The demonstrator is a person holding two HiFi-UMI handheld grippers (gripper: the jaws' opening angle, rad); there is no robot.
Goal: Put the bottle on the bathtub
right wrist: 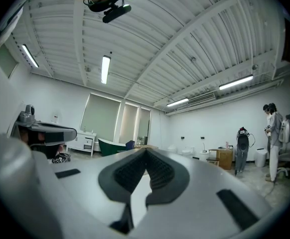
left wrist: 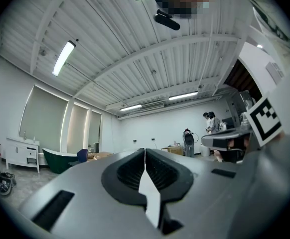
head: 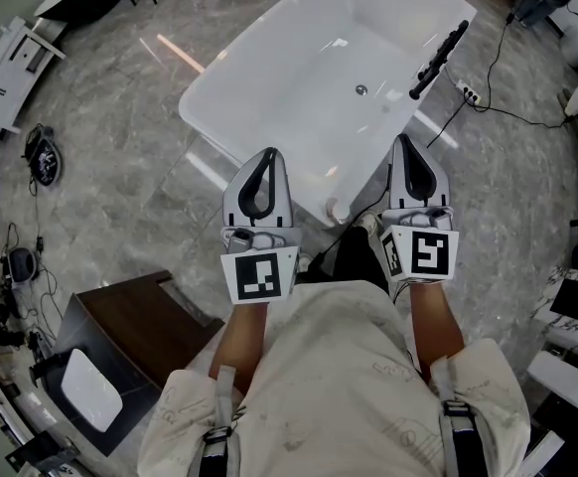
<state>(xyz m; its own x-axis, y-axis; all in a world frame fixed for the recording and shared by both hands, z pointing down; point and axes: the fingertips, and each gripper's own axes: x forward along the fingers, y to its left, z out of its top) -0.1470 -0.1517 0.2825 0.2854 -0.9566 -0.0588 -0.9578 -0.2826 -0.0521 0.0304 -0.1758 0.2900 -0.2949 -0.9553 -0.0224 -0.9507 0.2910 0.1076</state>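
Observation:
The white bathtub (head: 299, 78) stands on the marble floor ahead of me in the head view, with a black faucet (head: 439, 60) on its right rim. A small white round thing (head: 339, 210) lies at the tub's near end; I cannot tell whether it is the bottle. My left gripper (head: 268, 154) and right gripper (head: 402, 140) are held close to my body, side by side, tips over the tub's near end. Both are shut with nothing between the jaws. The gripper views show the shut left gripper (left wrist: 145, 150) and right gripper (right wrist: 146, 150) against ceiling and room only.
A dark wooden cabinet (head: 140, 316) with a white basin (head: 90, 391) beside it stands at my lower left. Cables and a power strip (head: 468, 92) lie right of the tub. A green bathtub (right wrist: 112, 146) and two standing people (right wrist: 272, 133) are far off.

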